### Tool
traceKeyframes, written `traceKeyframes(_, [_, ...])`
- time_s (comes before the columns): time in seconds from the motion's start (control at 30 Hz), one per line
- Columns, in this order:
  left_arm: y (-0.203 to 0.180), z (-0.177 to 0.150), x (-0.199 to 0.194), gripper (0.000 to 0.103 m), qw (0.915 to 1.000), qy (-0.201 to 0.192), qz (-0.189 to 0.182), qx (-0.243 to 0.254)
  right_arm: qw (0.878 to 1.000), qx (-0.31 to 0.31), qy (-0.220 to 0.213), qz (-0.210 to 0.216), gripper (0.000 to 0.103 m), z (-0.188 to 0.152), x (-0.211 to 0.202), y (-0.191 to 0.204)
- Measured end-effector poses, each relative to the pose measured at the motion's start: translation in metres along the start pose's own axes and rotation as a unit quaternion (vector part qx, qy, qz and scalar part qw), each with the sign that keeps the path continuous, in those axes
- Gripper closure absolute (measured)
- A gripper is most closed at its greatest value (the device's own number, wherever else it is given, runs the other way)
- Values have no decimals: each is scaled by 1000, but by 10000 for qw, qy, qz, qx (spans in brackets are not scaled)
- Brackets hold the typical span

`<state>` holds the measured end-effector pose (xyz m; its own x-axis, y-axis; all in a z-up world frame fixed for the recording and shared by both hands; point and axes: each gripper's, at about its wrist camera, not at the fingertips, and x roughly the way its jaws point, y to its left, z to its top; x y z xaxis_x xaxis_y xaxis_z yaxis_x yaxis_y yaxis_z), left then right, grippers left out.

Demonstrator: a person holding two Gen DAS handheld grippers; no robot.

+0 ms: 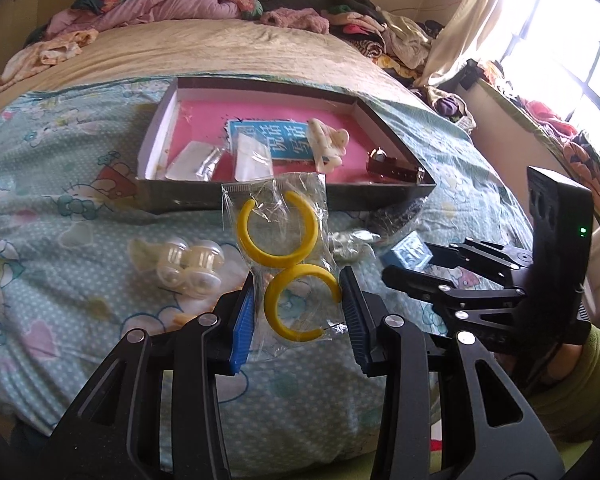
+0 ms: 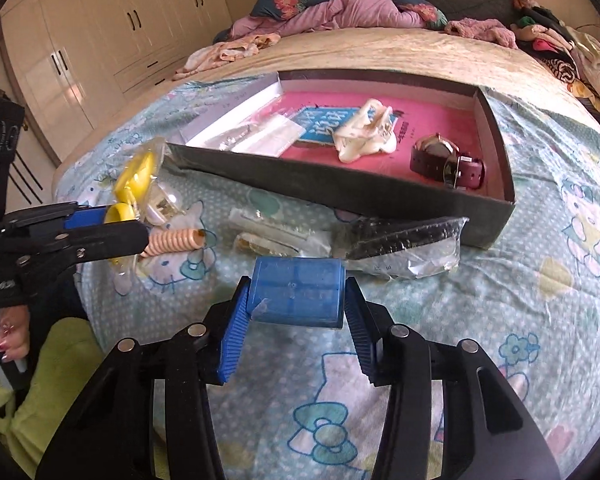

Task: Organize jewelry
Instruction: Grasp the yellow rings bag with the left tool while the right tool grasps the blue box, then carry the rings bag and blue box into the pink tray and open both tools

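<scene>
While left gripper [image 1: 298,300] grips yellow hoops [image 1: 278,226], coil [image 2: 176,241] (right view only).

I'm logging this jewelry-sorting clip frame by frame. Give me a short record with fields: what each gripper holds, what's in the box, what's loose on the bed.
left gripper: shut on bag of yellow hoop earrings, lifted
right gripper: shut on blue plastic case
box: open, pink floor; holds cream hair claw, watch, clear packets
loose on bedspread: coiled hair tie, black item in bag
</scene>
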<state>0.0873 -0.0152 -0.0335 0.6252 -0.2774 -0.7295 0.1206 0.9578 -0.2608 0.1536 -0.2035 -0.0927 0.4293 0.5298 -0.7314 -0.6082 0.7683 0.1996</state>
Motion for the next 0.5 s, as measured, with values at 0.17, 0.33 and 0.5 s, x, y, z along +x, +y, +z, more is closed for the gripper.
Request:
traceKeyframes(0.17, [8,8,-9,72,9998,-163,104,-37,9997,-104,-231,12,58,12,-17,5])
traceKeyframes(0.33, [18,14,-17,72,9993,-298,159,-159,9988,-209,-439,0,58,28,-27,8])
traceKeyframes(0.5, [26,22,-26,72,9985,-434,196,-256,9977,-285,-617,-11,58,43,-33,10])
